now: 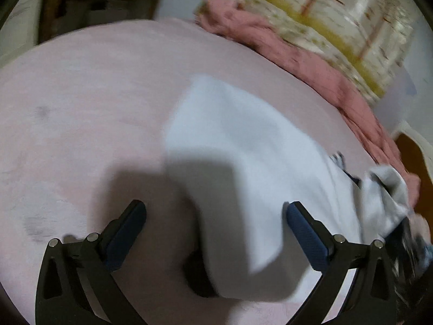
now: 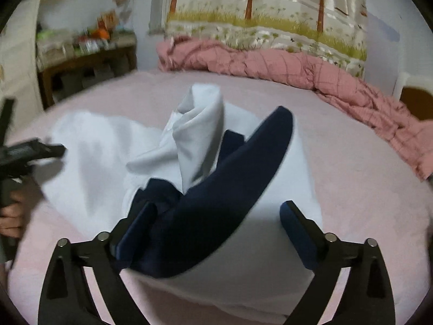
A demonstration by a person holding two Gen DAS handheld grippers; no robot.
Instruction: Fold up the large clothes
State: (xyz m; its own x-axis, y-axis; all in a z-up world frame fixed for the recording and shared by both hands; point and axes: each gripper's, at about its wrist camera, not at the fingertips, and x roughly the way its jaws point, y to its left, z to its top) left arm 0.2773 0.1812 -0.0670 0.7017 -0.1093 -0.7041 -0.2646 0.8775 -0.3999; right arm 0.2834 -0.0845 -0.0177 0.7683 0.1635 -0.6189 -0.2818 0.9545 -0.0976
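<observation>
A large white garment (image 1: 238, 168) with a navy collar (image 2: 216, 200) lies on the pink bed sheet (image 1: 94, 103). In the left wrist view my left gripper (image 1: 216, 214) is open above the garment's near edge, empty. In the right wrist view my right gripper (image 2: 219, 214) is open over the garment (image 2: 89, 162); the navy collar lies between its fingers and against the left finger (image 2: 138, 227), not clamped. A bunched white sleeve (image 2: 200, 124) stands up behind the collar. The left gripper (image 2: 29, 149) shows at the left edge.
A crumpled pink quilt (image 2: 270, 62) lies along the bed's far side, under a patterned curtain (image 2: 270, 13). A cluttered wooden table (image 2: 81, 57) stands at the far left. A wooden chair (image 2: 416, 100) is at the right.
</observation>
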